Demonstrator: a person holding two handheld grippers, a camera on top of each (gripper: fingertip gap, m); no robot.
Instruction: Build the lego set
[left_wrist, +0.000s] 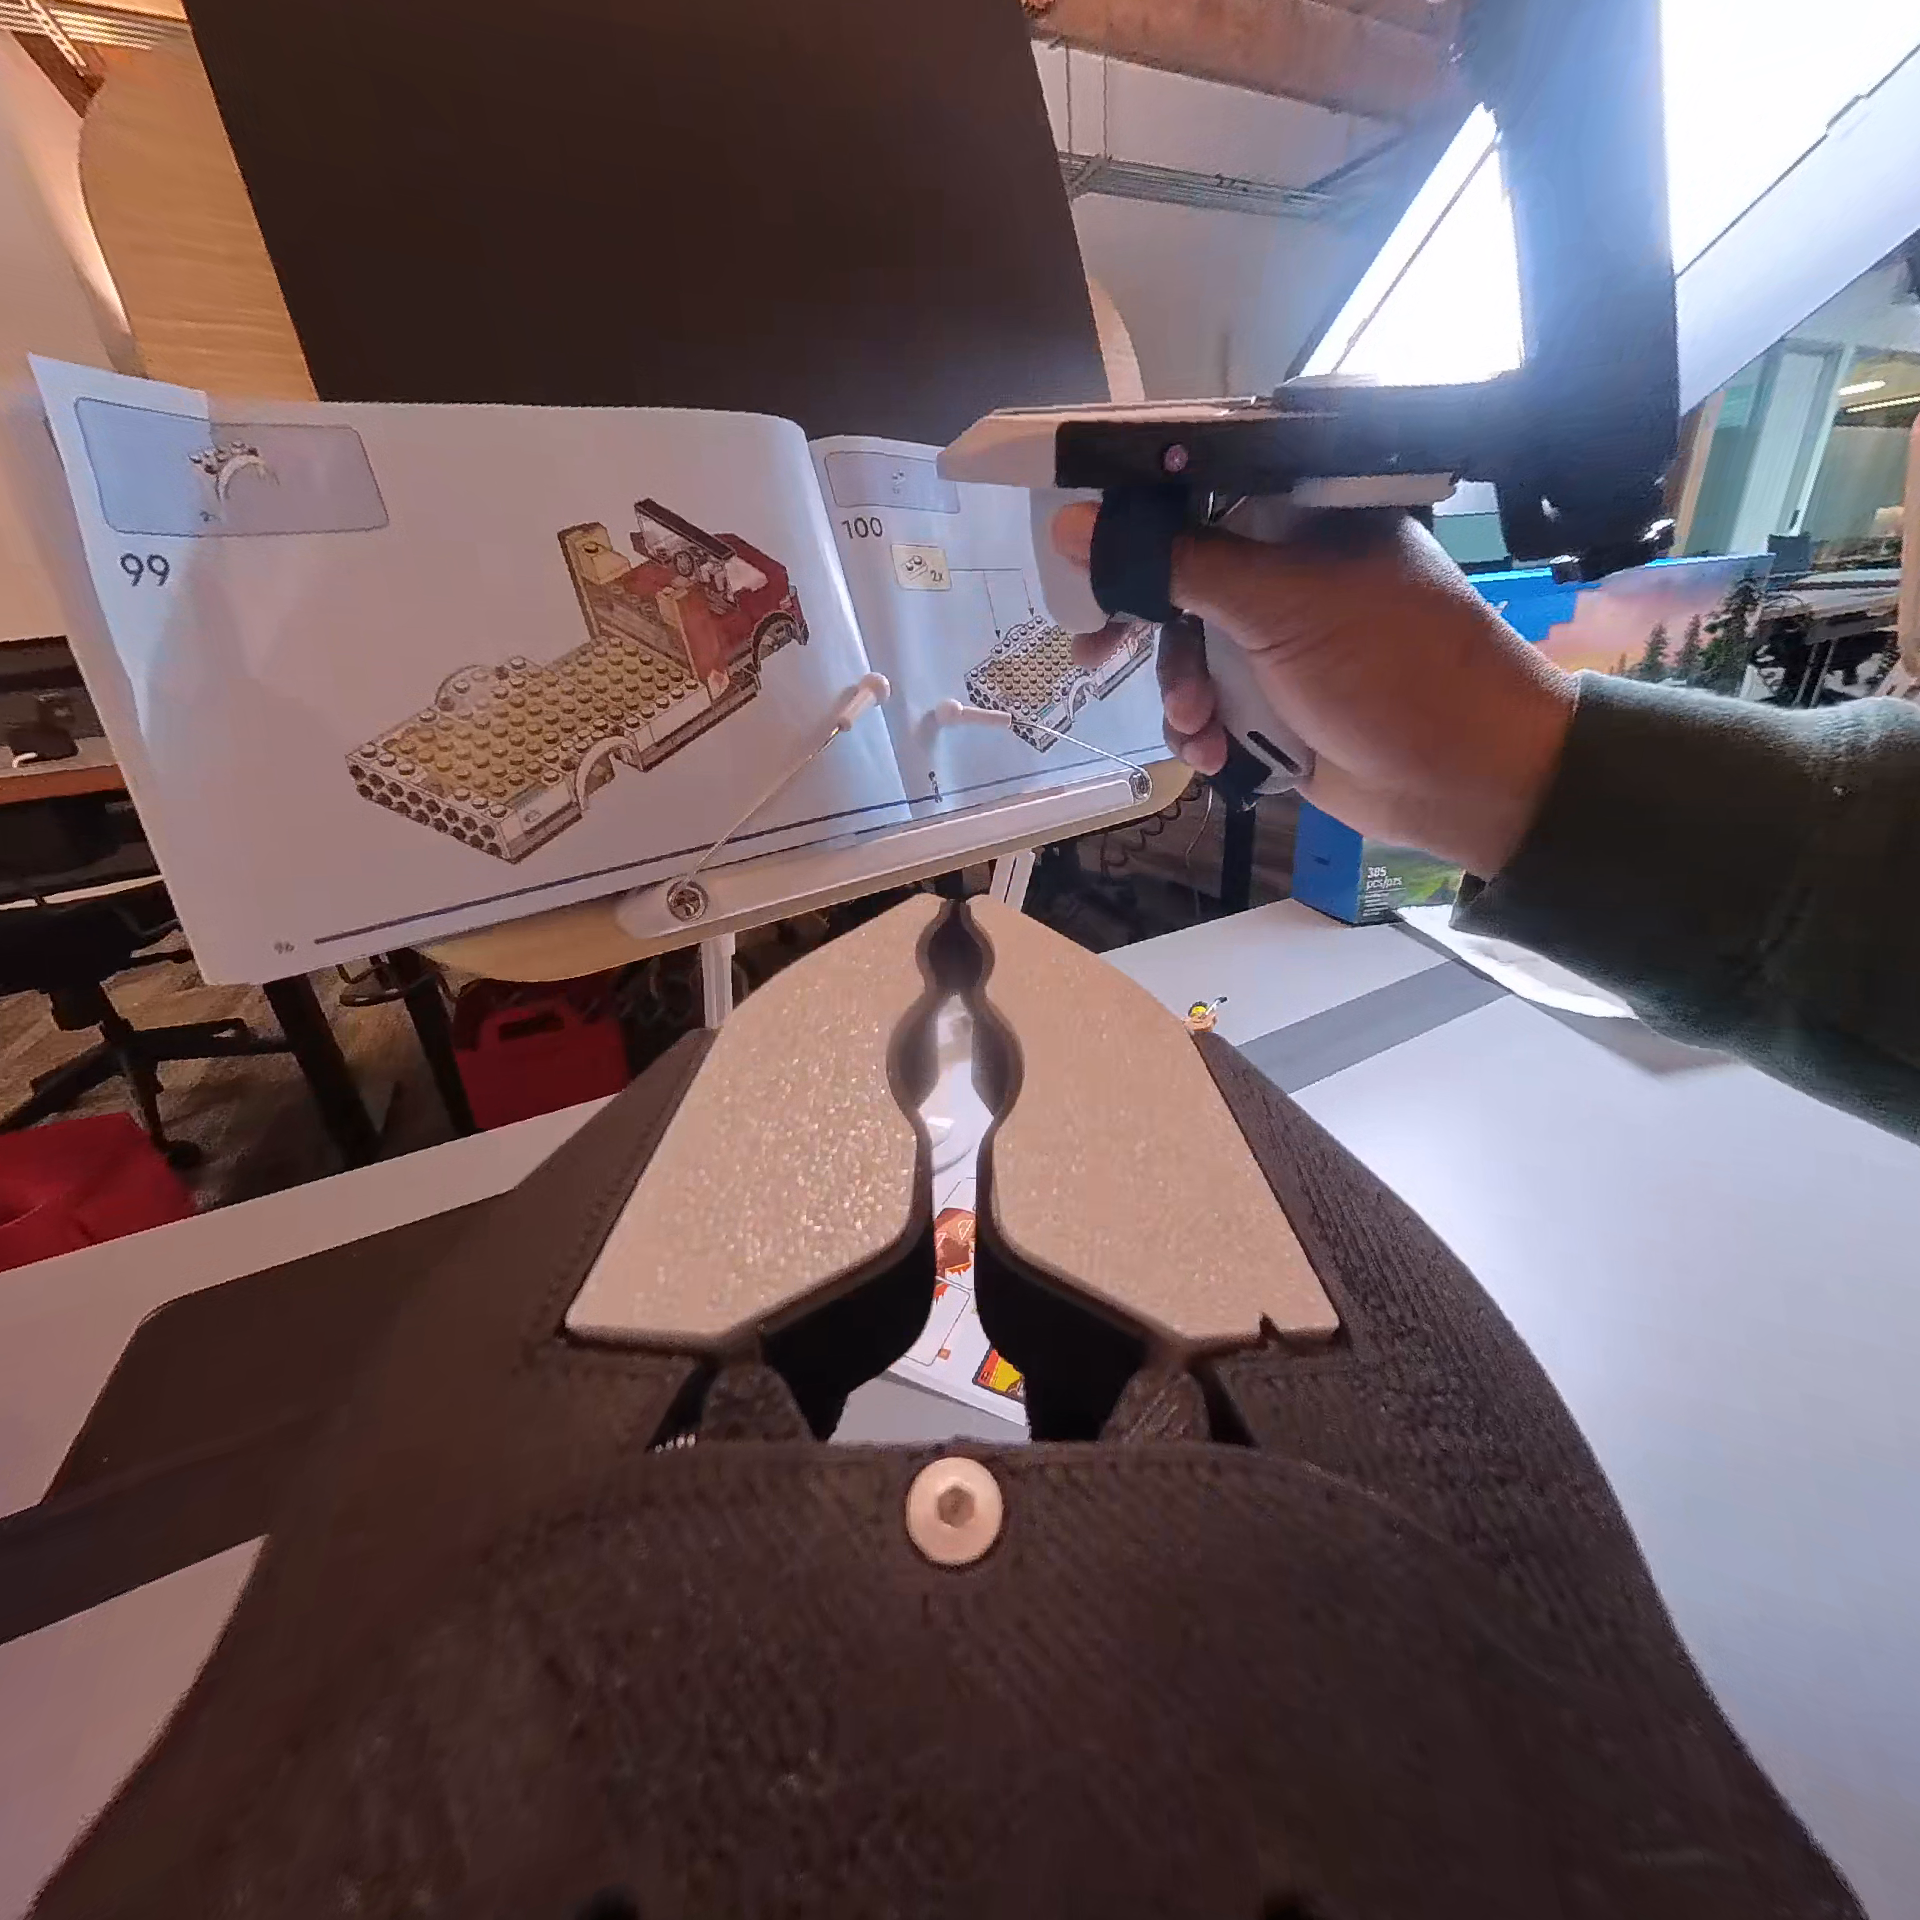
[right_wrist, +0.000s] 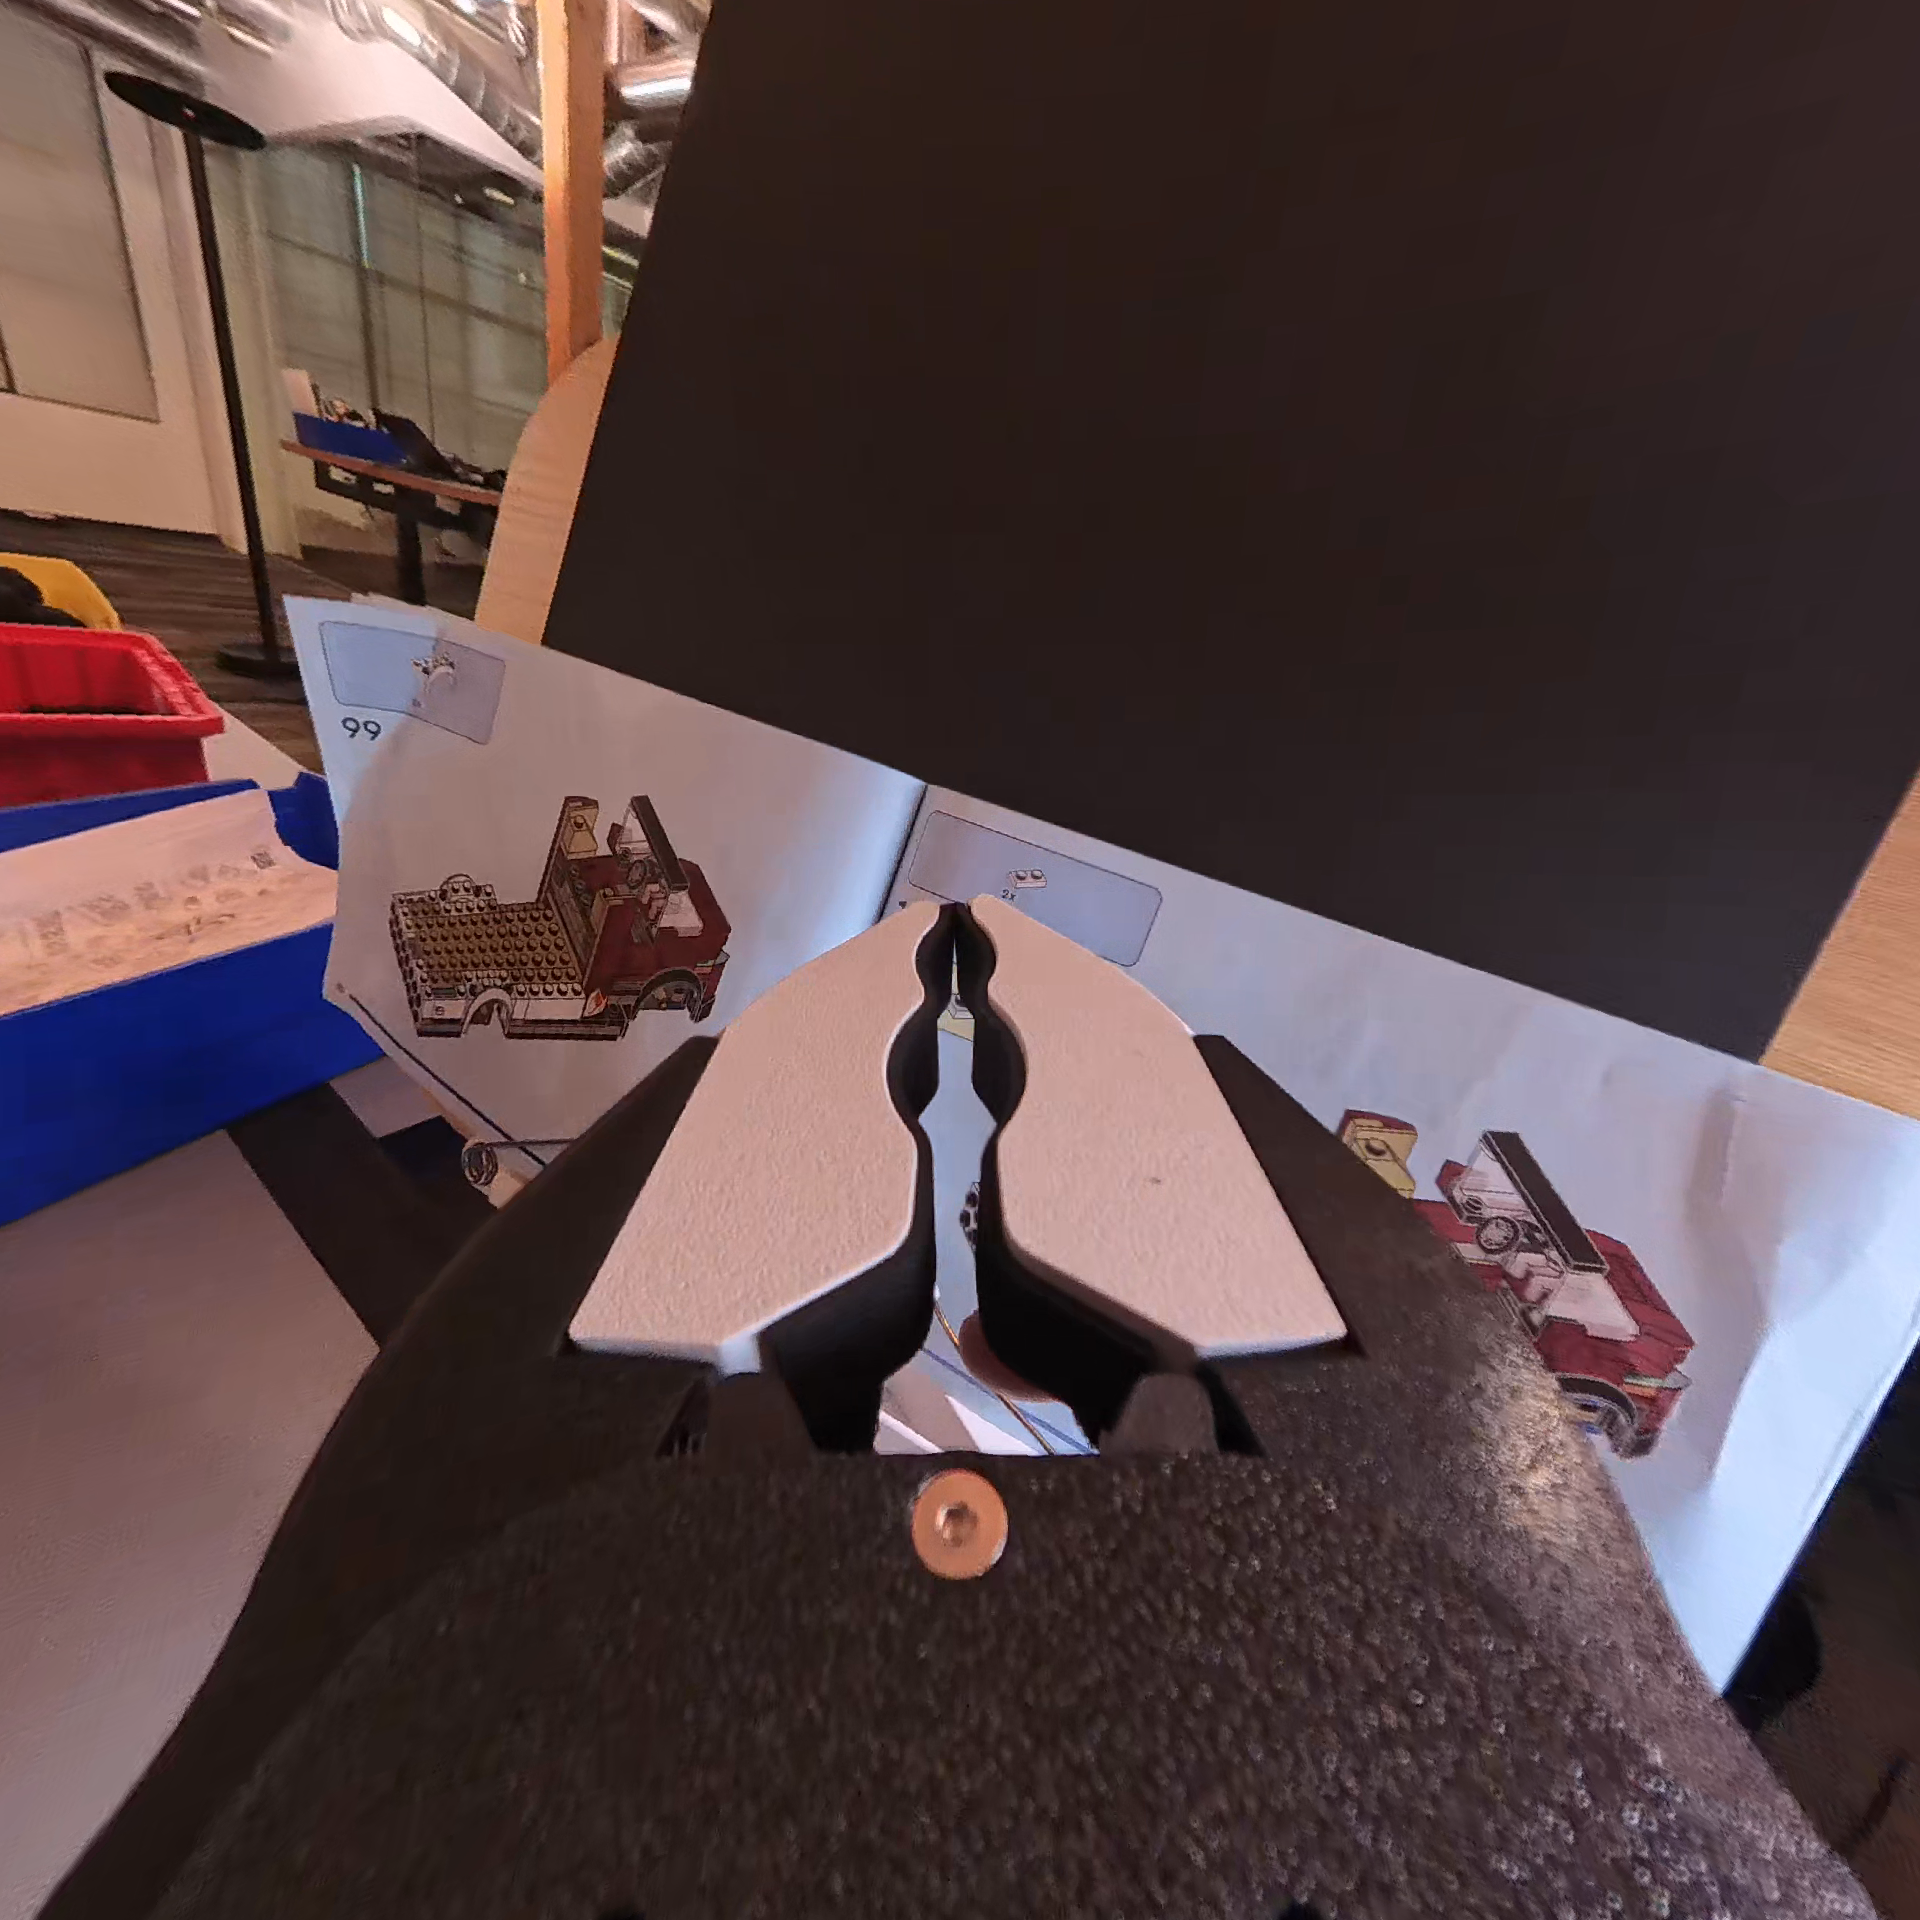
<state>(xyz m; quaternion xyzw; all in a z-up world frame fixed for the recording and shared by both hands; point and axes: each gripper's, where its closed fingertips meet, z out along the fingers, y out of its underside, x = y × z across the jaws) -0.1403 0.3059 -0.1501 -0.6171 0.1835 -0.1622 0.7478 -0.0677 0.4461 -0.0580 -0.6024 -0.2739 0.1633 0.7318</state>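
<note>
My left gripper (left_wrist: 958, 920) fills the lower centre of the left wrist view, its two pale fingers drawn together so the tips nearly touch, with nothing between them. My right gripper (right_wrist: 961, 914) looks the same in its own view: closed down to a sliver and empty. Neither one carries a brick.

Under the left gripper lies the white counter (left_wrist: 1558, 1195), and through the gap between the fingers I glimpse a printed sheet (left_wrist: 951, 1262) lying flat on it. A tiny yellowish piece (left_wrist: 1205, 1010) sits on the counter just right of the finger edge; I cannot tell what it is.

Farther out, in the middle of both views, the instruction booklet (left_wrist: 468, 644) stands open on a white stand (left_wrist: 894, 852), held by two wire page clips. It shows drawings of a tan-and-dark-red truck at a late step. My right hand (left_wrist: 1351, 675) holds the right gripper up in front of the booklet's right page.

At the left edge of the right wrist view sit a blue bin (right_wrist: 156, 1039) with a bag of parts and a red bin (right_wrist: 94, 707) behind it.

The model itself is in neither view, so I cannot say what is built. Judging by the open pages, I am well into the build, checking the next step, with its pieces not yet picked.
</note>
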